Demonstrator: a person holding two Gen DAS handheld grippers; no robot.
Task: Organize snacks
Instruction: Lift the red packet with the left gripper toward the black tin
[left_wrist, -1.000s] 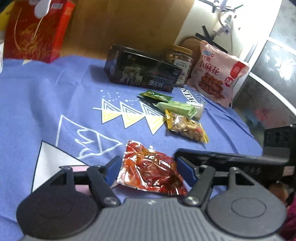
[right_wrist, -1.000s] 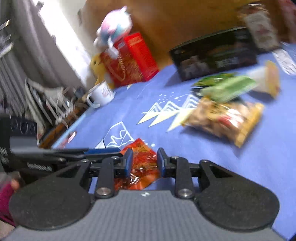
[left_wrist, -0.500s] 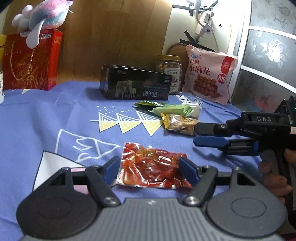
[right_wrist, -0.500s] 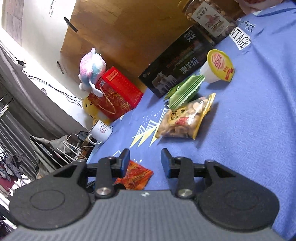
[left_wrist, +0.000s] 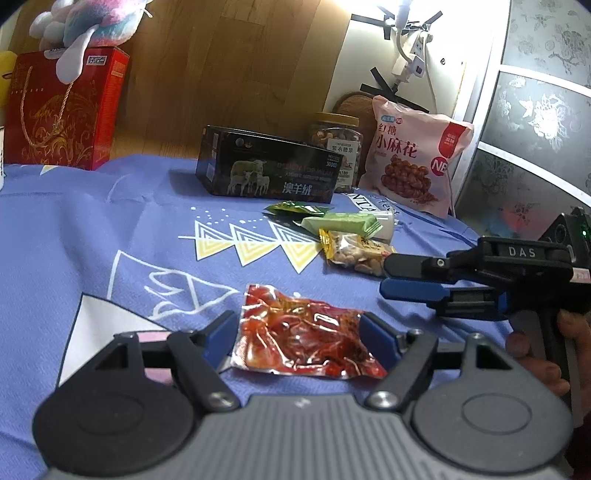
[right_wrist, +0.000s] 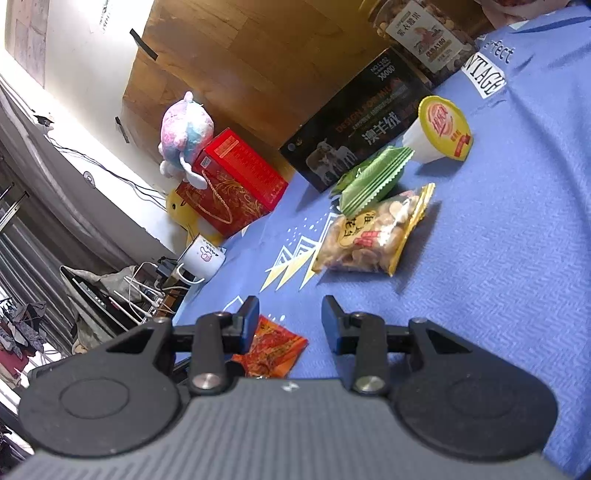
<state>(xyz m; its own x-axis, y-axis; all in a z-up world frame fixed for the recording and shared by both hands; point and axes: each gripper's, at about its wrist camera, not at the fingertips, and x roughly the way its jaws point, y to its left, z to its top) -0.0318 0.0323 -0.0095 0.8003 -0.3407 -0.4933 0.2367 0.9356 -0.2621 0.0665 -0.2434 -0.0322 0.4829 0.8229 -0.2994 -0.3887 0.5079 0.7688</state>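
Observation:
A red snack pouch (left_wrist: 303, 334) lies flat on the blue cloth (left_wrist: 110, 229), between the spread fingers of my open left gripper (left_wrist: 297, 332); it also shows in the right wrist view (right_wrist: 273, 349). My right gripper (right_wrist: 290, 319) is open and empty, held above the cloth to the right of the pouch (left_wrist: 391, 278). Further back lie a peanut bag (left_wrist: 356, 251) (right_wrist: 373, 232), a green wafer pack (left_wrist: 341, 223) (right_wrist: 373, 177), a small green sachet (left_wrist: 295, 209) and a jelly cup (right_wrist: 441, 129).
A black box (left_wrist: 266, 171), a nut jar (left_wrist: 338, 142) and a pink snack bag (left_wrist: 413, 158) stand at the back. A red gift box (left_wrist: 62, 110) with a plush toy stands far left. A white mug (right_wrist: 203, 258) sits near the cloth's left edge.
My right gripper has lifted off the red pouch, moved right and opened wider. The left gripper stays around the pouch, its view tilted up.

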